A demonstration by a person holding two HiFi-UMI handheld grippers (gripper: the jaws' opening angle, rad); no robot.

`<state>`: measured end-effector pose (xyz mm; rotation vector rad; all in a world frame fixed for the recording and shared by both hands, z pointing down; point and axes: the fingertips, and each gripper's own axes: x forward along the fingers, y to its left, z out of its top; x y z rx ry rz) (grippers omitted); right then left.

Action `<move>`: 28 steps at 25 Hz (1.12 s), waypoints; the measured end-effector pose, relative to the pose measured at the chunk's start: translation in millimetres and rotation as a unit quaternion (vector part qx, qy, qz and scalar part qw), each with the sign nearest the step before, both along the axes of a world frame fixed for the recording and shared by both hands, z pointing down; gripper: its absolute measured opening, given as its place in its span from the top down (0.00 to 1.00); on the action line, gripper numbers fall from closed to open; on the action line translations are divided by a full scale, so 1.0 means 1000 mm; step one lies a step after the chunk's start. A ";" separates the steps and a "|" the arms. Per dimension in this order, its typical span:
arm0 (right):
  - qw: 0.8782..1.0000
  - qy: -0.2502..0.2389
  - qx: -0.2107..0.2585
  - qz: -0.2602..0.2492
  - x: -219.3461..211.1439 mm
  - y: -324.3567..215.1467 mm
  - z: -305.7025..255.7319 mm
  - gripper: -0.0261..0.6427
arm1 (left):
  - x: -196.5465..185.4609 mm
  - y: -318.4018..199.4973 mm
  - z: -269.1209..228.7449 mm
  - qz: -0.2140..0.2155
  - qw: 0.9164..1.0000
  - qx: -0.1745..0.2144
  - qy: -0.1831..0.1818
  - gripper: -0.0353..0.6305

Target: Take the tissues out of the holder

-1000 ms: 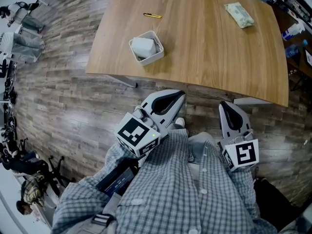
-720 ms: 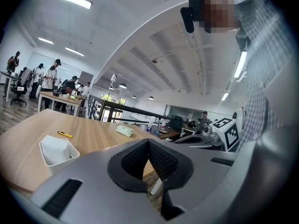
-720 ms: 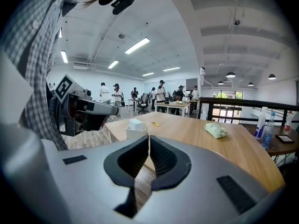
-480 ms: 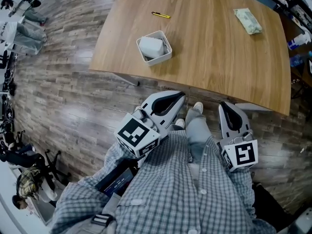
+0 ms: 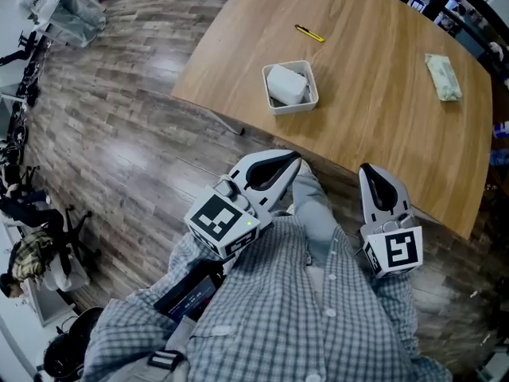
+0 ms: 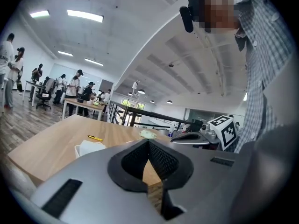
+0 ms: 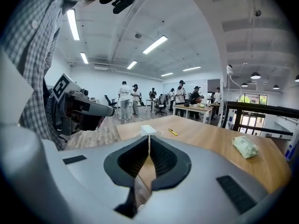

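Note:
A white holder (image 5: 276, 102) with a white tissue pack (image 5: 287, 84) inside stands near the front edge of the wooden table (image 5: 374, 110). The holder also shows in the left gripper view (image 6: 89, 148) and, small, just past the jaw tips in the right gripper view (image 7: 148, 130). My left gripper (image 5: 293, 158) and right gripper (image 5: 371, 169) are held close to the person's body, short of the table and well away from the holder. Both are shut with nothing between the jaws (image 6: 148, 142) (image 7: 149, 146).
A yellow pen (image 5: 309, 33) lies beyond the holder, and a green wrapped pack (image 5: 443, 76) lies at the table's far right. Wood-plank floor (image 5: 127, 150) surrounds the table. Several people and desks stand far off (image 7: 126, 99). The person's leg (image 5: 314, 213) is between the grippers.
In the head view the table and holder have slid to the right and turned as the person steps. Both grippers stay shut at the same spot near the body.

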<state>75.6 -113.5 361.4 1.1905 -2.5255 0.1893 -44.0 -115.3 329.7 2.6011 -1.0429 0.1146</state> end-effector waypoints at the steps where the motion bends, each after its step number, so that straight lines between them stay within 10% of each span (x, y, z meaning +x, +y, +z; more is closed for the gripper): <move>1: 1.000 0.000 -0.001 -0.006 -0.002 -0.006 -0.003 0.93 | -0.002 -0.004 -0.003 -0.006 1.000 0.000 0.000 0.94; 28: 0.981 0.097 -0.045 -0.162 -0.084 -0.126 0.023 0.77 | -0.045 -0.084 0.005 -0.124 0.991 -0.049 0.009 0.94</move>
